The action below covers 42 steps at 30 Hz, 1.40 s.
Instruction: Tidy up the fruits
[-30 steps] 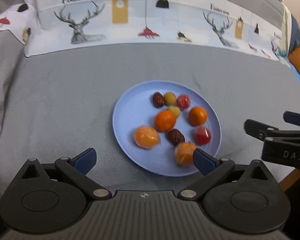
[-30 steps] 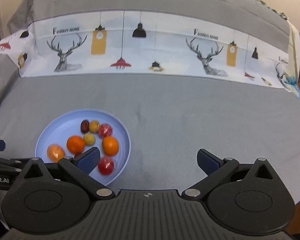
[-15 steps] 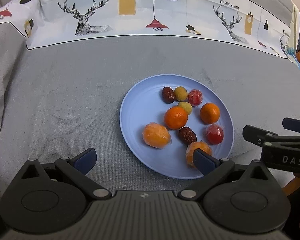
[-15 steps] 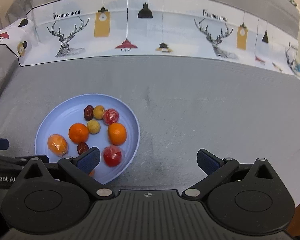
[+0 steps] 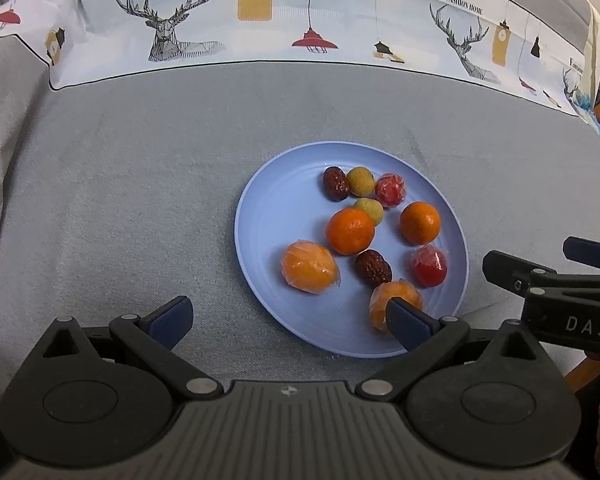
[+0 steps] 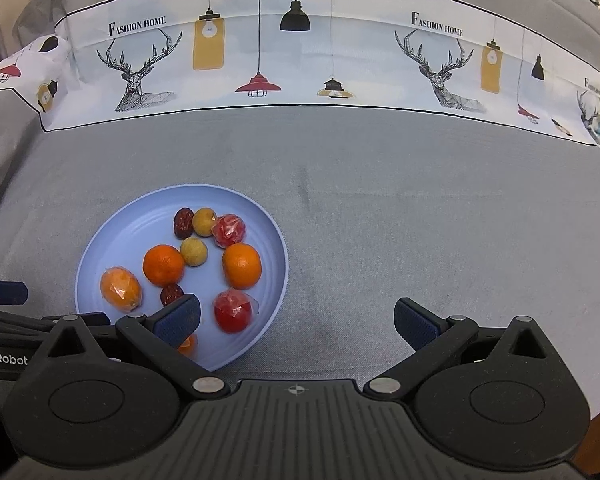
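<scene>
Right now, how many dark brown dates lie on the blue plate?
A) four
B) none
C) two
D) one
C: on the blue plate one dark brown date lies at the far side beside a yellow fruit, and a second date lies nearer, below the bare orange.

**Gripper hardware, both units**

Left gripper [image 5: 288, 318]: matte black body, ribbed centre plate with a small round emblem at its top edge. Two large round black housings flank the plate, each with a recessed disc. Angled black linkage arms run forward, with silver pivot screws at both ends. Fingers [image 5: 171, 317] end in dark blue pads.

Right gripper [image 6: 296, 318]: same build, with the same ribbed plate, emblem, triangular cut-outs in the outer links and blue-padded fingers [image 6: 414, 322]. Seen side-on from the left wrist view, its black body carries white lettering "DAS". The left unit, seen from the right wrist view, reads "enRobot".
</scene>
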Tool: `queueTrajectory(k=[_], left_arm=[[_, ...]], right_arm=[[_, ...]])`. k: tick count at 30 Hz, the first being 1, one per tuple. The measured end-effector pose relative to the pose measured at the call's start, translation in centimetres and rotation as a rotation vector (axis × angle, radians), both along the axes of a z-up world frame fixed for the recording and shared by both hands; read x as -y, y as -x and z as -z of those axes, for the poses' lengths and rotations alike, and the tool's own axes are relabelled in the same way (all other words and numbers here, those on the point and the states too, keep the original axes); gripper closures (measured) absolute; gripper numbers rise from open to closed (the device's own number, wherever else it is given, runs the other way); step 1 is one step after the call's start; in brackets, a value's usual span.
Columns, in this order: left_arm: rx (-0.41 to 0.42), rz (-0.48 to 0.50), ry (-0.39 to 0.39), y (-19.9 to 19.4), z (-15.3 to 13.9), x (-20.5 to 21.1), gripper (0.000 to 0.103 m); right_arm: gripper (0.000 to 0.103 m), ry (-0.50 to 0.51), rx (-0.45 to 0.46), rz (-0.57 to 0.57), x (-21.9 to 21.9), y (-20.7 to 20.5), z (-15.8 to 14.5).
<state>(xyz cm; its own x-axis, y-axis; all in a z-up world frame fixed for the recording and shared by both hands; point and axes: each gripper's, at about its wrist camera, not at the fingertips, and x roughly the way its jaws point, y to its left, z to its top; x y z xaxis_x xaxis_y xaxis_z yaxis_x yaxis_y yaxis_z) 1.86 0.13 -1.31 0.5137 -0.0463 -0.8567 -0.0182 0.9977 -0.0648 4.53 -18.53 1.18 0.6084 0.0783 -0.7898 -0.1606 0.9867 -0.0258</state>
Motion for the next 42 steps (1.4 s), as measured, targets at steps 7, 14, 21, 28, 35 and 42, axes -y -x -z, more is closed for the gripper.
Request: queueTrajectory(k=[7, 14, 21, 28, 35, 42], left_arm=[[-0.005, -0.004, 0.007, -0.09, 0.04, -0.16, 0.001], [-0.006, -0.005, 0.008, -0.09, 0.07, -0.16, 0.001], [-0.006, -0.005, 0.009, -0.09, 0.03, -0.16, 0.001], [-0.008, -0.006, 0.01, -0.1, 0.0, -0.16, 0.001], [-0.007, -0.006, 0.012, -0.02, 0.02, -0.09, 0.001], [-0.006, -0.006, 0.012, -0.02, 0.04, -0.09, 0.001]], right_arm=[[0.001, -0.005, -0.004, 0.001, 0.02, -0.11, 0.04], [0.001, -0.005, -0.004, 0.002, 0.04, -0.13, 0.07], [0.001, -0.005, -0.006, 0.002, 0.03, -0.13, 0.09], [0.001, -0.006, -0.007, 0.003, 0.04, -0.15, 0.08], [0.001, -0.007, -0.007, 0.002, 0.06, -0.15, 0.1], [0.001, -0.009, -0.007, 0.003, 0.06, -0.17, 0.15]])
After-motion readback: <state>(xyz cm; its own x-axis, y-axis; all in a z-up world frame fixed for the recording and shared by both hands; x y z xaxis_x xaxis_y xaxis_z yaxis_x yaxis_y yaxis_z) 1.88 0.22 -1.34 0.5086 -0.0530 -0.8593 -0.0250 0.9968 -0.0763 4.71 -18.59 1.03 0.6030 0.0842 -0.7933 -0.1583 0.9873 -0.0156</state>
